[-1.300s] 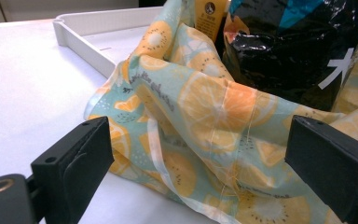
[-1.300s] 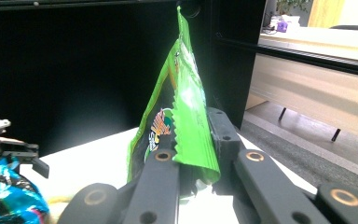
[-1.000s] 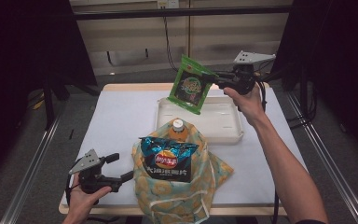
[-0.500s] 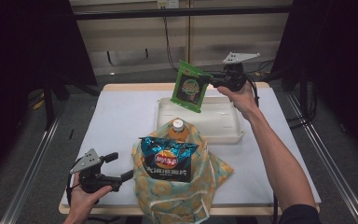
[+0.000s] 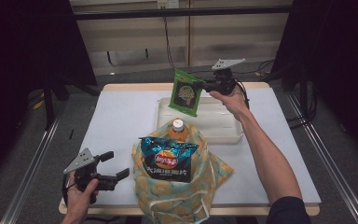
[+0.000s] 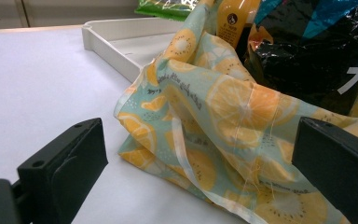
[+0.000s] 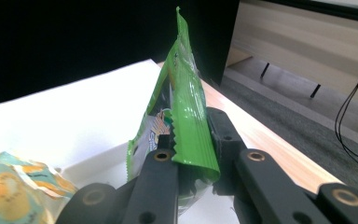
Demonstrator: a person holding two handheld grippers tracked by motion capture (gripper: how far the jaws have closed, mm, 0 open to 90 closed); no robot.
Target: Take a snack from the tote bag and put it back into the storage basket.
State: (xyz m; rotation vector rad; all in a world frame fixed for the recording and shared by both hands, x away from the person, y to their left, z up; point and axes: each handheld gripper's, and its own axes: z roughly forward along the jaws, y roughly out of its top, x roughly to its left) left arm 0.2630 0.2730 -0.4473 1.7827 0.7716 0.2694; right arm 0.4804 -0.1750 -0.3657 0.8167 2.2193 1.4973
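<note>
A green snack bag hangs above the far side of the white tray, pinched at its top right corner by my right gripper. Seen along that gripper's jaws, the green snack bag has its crimped edge clamped between them, and my right gripper is shut on it. My left gripper rests at the table's near left with its jaws wide apart and nothing held. From my left gripper, the lemon-print cloth bag lies just ahead.
The lemon-print cloth bag stands at the near centre of the white table, holding a dark chip bag and an orange-capped bottle. A metal rail runs along the left side.
My right hand has carried the green bag lower and to the left, toward the tray and the cloth bag. The left gripper has stayed where it was.
</note>
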